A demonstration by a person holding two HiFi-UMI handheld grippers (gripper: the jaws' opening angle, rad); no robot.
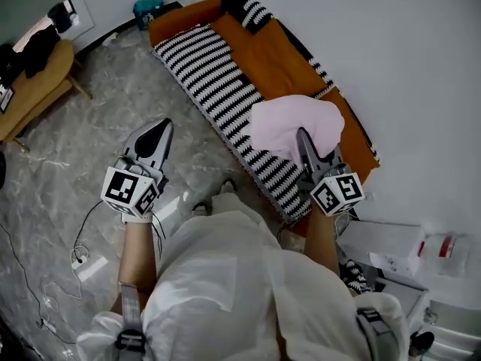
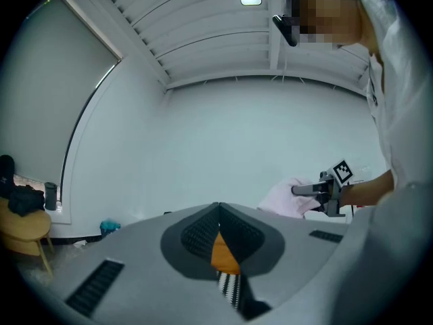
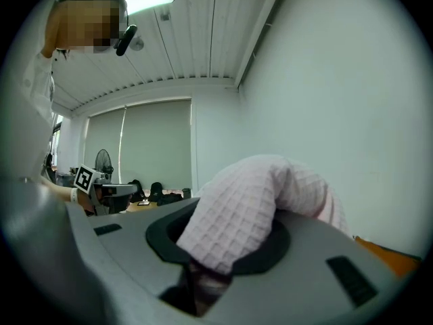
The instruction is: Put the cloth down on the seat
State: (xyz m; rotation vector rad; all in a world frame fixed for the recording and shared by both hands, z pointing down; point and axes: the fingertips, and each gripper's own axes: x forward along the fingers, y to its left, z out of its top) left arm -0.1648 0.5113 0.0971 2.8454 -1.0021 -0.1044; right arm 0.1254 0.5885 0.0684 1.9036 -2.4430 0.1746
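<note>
- Pink waffle-weave cloth (image 1: 293,122) hangs bunched in the right gripper (image 1: 304,147). Its jaws are clamped on a fold, and the rest drapes over their tops.
- It sits above the near end of the low orange-cushioned sofa (image 1: 263,59), the seat set against the white wall. A black-and-white striped cover (image 1: 203,66) lies over the front half of the seat. I cannot tell whether the cloth touches the seat yet; it looks to be just above.
- The left gripper (image 1: 159,130) is closed on nothing, its jaw tips meeting. It is over the grey marbled floor (image 1: 90,149), well apart from the cloth.
- To do this step well, carry the cloth further in towards the middle of the seat. At present it is near the front edge, where it could slide off.
- Lower it until its hanging bulk rests on the cushion before letting go, so it settles rather than drops.
- Open the jaws fully, then draw back level. The weave lying over the jaw tops may cling and drag along.
</note>
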